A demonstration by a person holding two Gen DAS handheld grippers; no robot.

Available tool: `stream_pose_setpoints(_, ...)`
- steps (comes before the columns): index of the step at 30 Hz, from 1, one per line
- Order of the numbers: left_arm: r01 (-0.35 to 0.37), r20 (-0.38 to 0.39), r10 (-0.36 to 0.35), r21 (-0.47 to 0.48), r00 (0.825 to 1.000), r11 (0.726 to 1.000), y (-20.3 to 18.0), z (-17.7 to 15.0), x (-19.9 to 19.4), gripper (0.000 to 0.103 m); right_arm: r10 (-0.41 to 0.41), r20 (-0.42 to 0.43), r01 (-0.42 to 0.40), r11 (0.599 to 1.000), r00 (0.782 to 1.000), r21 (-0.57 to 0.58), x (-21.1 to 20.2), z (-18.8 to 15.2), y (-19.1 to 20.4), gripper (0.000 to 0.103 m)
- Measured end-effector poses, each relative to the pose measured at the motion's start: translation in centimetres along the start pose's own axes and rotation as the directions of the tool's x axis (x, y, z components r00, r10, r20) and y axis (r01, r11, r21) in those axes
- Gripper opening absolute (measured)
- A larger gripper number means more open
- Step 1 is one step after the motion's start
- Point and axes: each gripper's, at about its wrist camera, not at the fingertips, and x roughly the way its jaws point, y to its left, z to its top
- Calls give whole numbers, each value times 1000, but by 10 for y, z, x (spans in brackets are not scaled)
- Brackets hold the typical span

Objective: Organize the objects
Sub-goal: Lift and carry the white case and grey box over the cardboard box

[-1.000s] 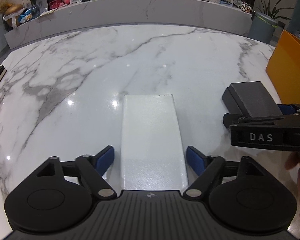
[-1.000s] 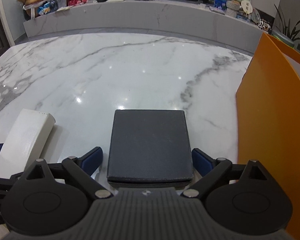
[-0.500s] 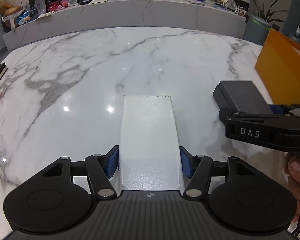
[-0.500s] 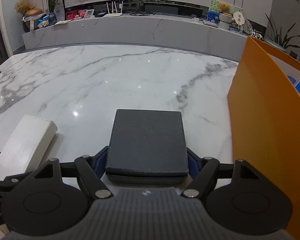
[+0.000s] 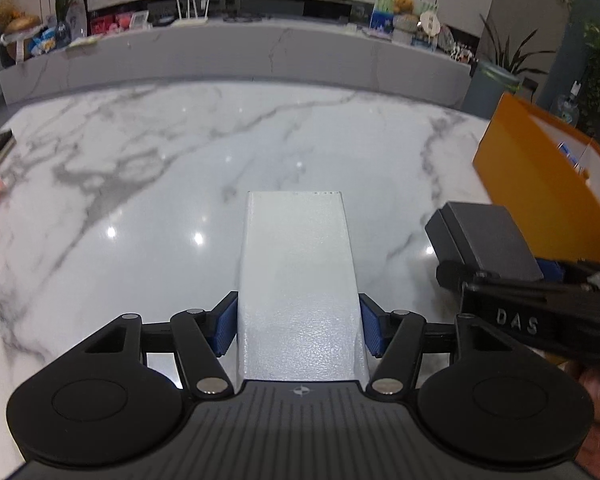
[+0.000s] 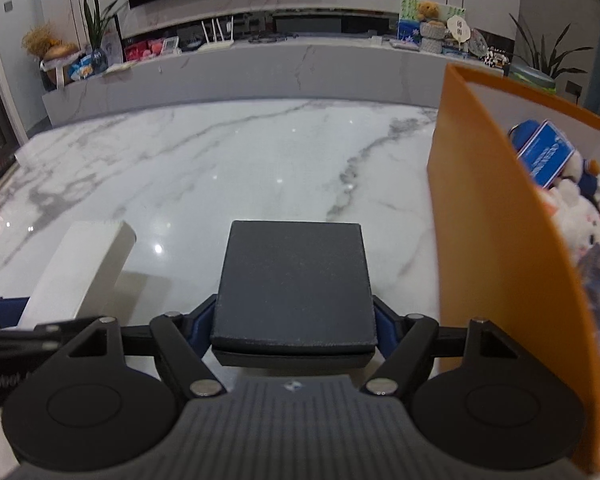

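The left gripper (image 5: 298, 326) had its blue fingers (image 5: 225, 329) pressed against both long sides of a white box (image 5: 298, 280), gripping it at its near end. The right gripper (image 6: 294, 328) held a dark grey box (image 6: 294, 284) the same way, its fingers (image 6: 384, 334) clamped on the two side edges. Both sets of fingers had just closed onto their loads.

To carry on well, I judged each box should be kept level and lifted high enough to clear the near wall of the orange bin (image 6: 480, 208) before being lowered inside, with the grey box going first since it was nearer that bin.

The white box was long, narrow and smooth, slightly glossy, with squared corners. The grey box was flat, nearly square and matt, with a lid overhanging a shallower base. It hung just left of the orange bin, and the white box was farther left of the bin, beyond the grey one. Both seemed raised off the marble table (image 6: 220, 168). Inside the bin lay plush toys (image 6: 580, 208) and a blue carton (image 6: 546, 152).
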Motion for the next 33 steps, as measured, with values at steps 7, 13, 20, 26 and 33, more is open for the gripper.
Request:
stream_pose_setpoints(7,-7,42,5,40,999,999,-14,13,-27,70,16,71,-16,1000,997,-2,-39,4,3,76)
stream_pose_setpoints(13,-14,63,11,51,998,999,-21,21,-47,70,40,126,-41,999,991,7,-71,8,-1,76)
stream_pose_setpoints(20,39,126,-54,118,991,992,-57,33,-77,70,22,190,-32,998,981,50,-113,16,-29,76)
stream_pose_setpoints(26,82,166,-111,172,980,982,-99,39,-98,70,-16,228,-5,996,974,90,-147,22,-66,76)
stream_pose_setpoints(33,150,213,-209,262,955,953,-144,50,-125,70,-66,314,41,995,947,86,-195,24,-100,76)
